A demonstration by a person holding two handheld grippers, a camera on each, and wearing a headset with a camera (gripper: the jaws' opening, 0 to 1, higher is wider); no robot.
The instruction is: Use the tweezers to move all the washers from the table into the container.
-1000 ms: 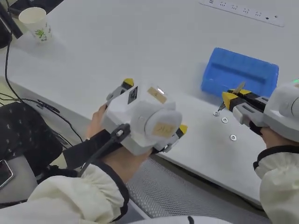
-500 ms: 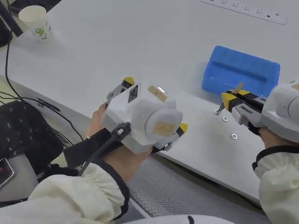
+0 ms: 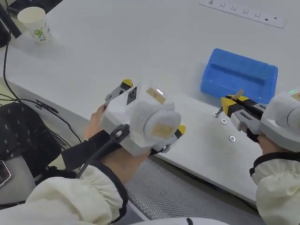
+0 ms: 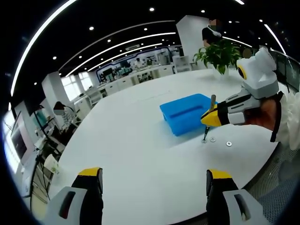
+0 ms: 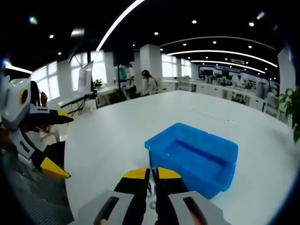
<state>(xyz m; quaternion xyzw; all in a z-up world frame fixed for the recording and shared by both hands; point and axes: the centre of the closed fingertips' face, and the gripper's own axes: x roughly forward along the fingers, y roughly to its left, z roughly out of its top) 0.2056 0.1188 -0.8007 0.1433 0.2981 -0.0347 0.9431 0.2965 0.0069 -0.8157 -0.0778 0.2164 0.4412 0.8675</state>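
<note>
Paper cup [image 3: 33, 21] stood at the far left of the white tabletop [image 3: 117, 42]. Left tool [image 3: 154, 106] hung over the near edge, jaws spread wide and grasping nothing. Further right, the tweezers [image 3: 218, 111] pointed tips-down at the tabletop, just beside loose washers [image 3: 224, 121] lying near the front wall of the blue container [image 3: 239, 75]. Right tool [image 3: 227, 102] was clenched on the tweezers, with its jaws nearly together in the right gripper view.

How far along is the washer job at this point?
Done: no washer visible inside the blue container. In hand: right tool shut on tweezers, tips at one washer. Remaining: two more washers on the table; left tool idle, open.
</note>
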